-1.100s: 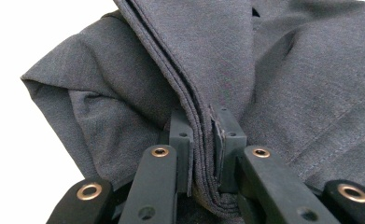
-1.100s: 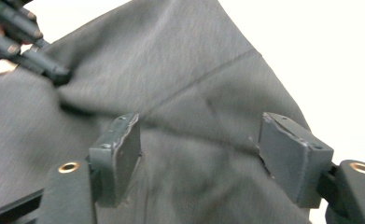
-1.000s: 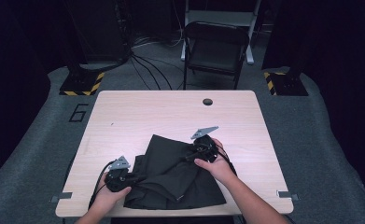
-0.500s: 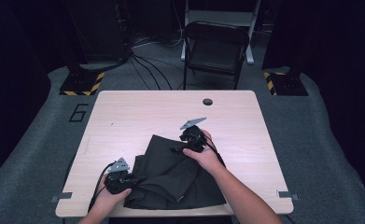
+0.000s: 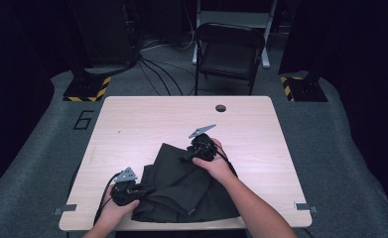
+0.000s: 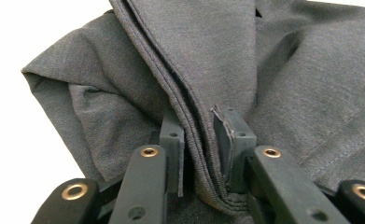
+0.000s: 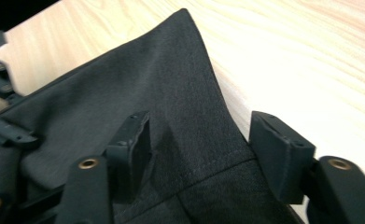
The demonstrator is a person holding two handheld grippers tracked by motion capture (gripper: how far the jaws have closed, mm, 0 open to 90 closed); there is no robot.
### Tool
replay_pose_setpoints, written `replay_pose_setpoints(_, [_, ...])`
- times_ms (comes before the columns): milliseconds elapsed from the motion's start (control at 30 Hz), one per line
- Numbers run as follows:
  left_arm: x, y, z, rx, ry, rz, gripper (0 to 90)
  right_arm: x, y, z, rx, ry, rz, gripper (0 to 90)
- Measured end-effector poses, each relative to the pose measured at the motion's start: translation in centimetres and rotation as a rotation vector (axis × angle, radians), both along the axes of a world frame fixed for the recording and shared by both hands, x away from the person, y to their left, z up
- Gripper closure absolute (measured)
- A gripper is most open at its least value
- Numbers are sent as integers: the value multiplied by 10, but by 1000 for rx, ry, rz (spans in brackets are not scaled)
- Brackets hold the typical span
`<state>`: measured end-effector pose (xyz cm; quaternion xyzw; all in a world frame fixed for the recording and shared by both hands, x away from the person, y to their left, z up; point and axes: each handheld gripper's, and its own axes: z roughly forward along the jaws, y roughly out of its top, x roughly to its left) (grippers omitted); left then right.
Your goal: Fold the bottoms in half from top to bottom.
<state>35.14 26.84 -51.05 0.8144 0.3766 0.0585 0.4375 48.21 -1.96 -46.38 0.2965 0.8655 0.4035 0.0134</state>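
Observation:
A dark grey cloth lies crumpled on the near half of the wooden table. My left gripper is at the cloth's left edge. In the left gripper view, its jaws pinch a bundle of stitched hems. These jaws have just been opening, and the hems still fill the gap between them. My right gripper is at the cloth's far edge. Its jaws stand wide and have just been closing. A raised corner of the cloth lies between them, and the right pad is clear of it.
The table has a round hole near its far edge. A folding chair stands behind the table. Cables and two yellow-and-black striped bases sit on the grey floor. Bare wood shows beyond and beside the cloth.
My right hand has moved left along the cloth's far edge, and its jaws now straddle a raised corner. The left hand has stayed in place.

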Motion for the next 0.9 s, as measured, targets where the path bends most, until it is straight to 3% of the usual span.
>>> replay_pose_setpoints(67, [0,1,2,10,-7,21,632,-3,-3,4,15,8,10,420])
replay_pose_setpoints(133, [0,3,6,-7,-1,15,636,-8,-7,9,25,5,29,423])
replay_pose_setpoints(300, [-4,2,13,-4,-33,-20,645,-25,-18,16,19,-40,99,422])
replay_pose_setpoints(500, [-9,1,21,-14,-57,-56,651,-49,-36,18,53,-51,117,419])
replay_pose_setpoints(700, [-16,2,31,6,-64,-86,605,-79,-62,14,65,-41,117,416])
replay_pose_setpoints(900, [-29,0,38,44,-53,-141,565,-102,-79,2,24,-28,140,414])
